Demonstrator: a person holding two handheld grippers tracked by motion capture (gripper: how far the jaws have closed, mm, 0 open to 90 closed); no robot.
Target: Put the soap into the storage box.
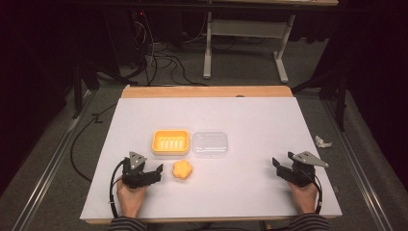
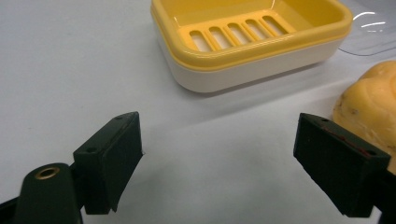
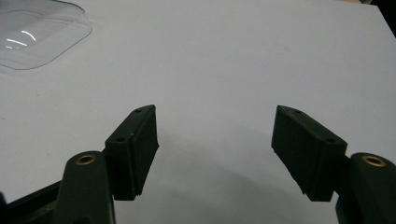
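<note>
In the lower left of the high view, the left gripper (image 1: 155, 174) is holding its jaws wide and empty just left of the yellow soap (image 1: 183, 169). Above, the soap dish (image 1: 170, 142) is sitting empty beside its clear lid (image 1: 210, 144): placement remains. The right gripper (image 1: 279, 166), lower right, is gaping empty over open bench (image 1: 250, 120).

Left gripper (image 2: 218, 140) spread wide over the white table (image 2: 70, 60)

Its two black jaws stand far apart with only bare tabletop between them. Just past them sits a yellow soap dish (image 2: 252, 37) with a slotted floor on a white base. A yellow soap (image 2: 371, 107) lies close behind the right jaw, and the edge of a clear lid (image 2: 373, 32) shows beyond it, beside the dish.
</note>
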